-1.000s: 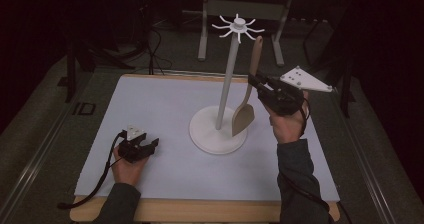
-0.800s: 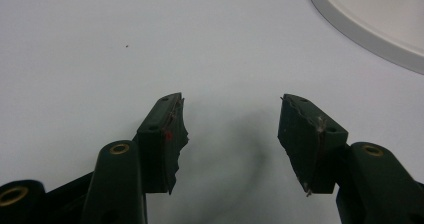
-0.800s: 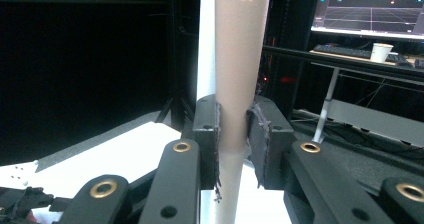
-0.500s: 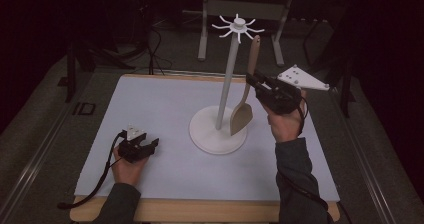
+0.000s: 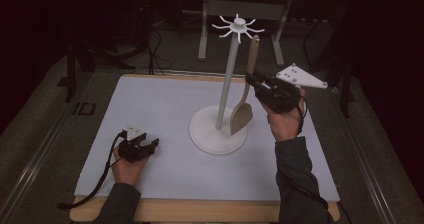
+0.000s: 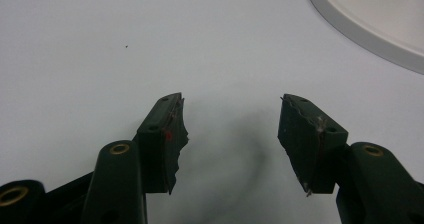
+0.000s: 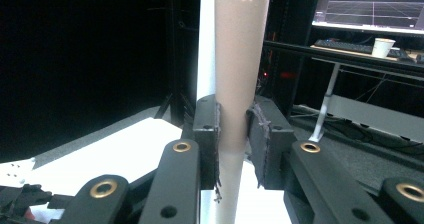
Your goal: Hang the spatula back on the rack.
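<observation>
The spatula (image 5: 246,91) is gripped mid-handle by the right gripper (image 5: 251,80), jaws clamped on either side of the shaft, as is plain in the right gripper view, where the handle (image 7: 235,69) is pinched between the two pads with the white pole (image 7: 207,39) just behind it. It is held nearly upright beside the stand (image 5: 218,129), blade down, the blade hanging just above the round base, apparently clear of it, though contact cannot be ruled out from above. The handle's top is raised close to the ring of hooks (image 5: 238,26) at the head of the pole, just beside and a little under them.

So the pick-up can be counted as done: the tool is off the table (image 5: 150,109) and carried to the rack. What is left, it is judged, is the hanging itself. No hook is yet seen engaged, and whether the handle end has a hole cannot be told. A short lift and a nudge toward a prong would be needed, then the release.

The left gripper (image 5: 140,146) is rested low on the table near the front edge, jaws spread wide and nothing held between them, as its own view confirms, with the stand's base seen at the corner.
</observation>
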{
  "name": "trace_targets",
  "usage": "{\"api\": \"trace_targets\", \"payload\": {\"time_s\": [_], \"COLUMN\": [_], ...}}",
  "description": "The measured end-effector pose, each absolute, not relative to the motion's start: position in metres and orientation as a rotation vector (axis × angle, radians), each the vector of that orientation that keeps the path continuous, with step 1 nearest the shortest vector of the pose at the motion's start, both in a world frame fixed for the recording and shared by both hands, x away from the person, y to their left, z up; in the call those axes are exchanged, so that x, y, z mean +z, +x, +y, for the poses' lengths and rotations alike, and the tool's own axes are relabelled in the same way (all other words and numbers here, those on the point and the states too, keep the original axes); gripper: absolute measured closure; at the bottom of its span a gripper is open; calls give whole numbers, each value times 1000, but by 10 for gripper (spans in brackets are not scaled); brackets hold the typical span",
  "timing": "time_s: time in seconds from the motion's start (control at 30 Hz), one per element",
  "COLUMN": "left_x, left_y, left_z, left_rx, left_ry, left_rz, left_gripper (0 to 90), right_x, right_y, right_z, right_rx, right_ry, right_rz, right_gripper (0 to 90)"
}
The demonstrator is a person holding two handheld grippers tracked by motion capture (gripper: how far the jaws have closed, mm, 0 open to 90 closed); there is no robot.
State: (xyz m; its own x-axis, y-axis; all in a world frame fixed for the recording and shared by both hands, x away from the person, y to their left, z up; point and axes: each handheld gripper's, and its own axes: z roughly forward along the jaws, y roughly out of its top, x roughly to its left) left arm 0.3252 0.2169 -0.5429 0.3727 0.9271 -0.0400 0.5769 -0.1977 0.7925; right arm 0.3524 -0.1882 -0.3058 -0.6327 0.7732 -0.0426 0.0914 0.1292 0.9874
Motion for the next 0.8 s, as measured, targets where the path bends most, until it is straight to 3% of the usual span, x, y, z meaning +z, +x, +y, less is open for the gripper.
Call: {"api": "trace_targets", "payload": {"time_s": [0.8], "left_x": [-543], "left_y": [325], "left_z": [217], "left_rx": [595], "left_ry": [1886], "left_rz": [1304], "left_gripper": [438], "right_x": [-308], "right_y": [360], "right_z": [-181], "right_rx": [1551], "right_ry": [843], "right_rz": [1857], "right_gripper": [743]}}
